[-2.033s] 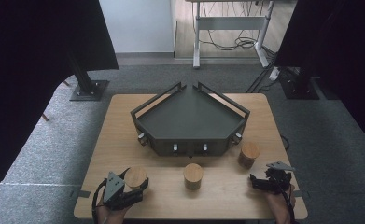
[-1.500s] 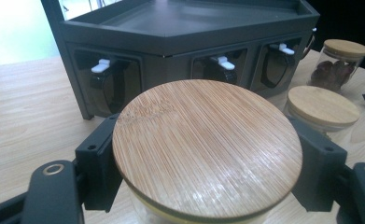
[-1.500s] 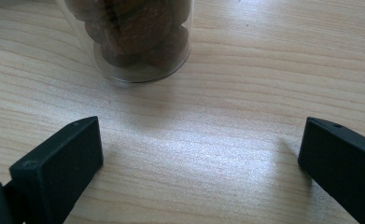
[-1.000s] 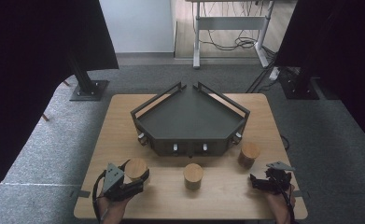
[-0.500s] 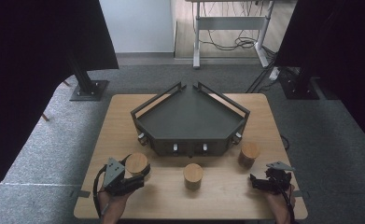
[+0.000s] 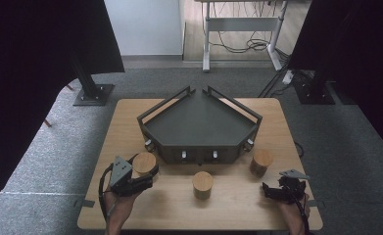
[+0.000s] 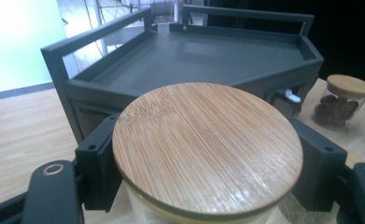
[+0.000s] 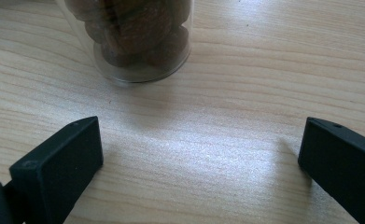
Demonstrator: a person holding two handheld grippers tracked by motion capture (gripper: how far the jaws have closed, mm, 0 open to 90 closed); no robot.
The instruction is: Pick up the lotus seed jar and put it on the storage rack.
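The left gripper (image 6: 147, 177) pinches the jar (image 7: 207, 154) under its bamboo lid; next it should go onto the tray (image 6: 199, 122). The right gripper (image 8: 201, 154) waits spread.

Your left hand-held gripper (image 6: 145, 179) is black with blocky jaws, a grey three-cornered plate on top, a brass-ringed screw hole and a trailing black cable. Your right hand-held gripper (image 6: 273, 190) matches: black, grey-plated.

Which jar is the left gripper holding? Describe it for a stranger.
Start at the dark grey five-sided metal tray on the wooden table. Three bamboo-lidded glass jars stand before its front edge. Take the leftmost jar: it alone sits clamped between the left gripper jaws.
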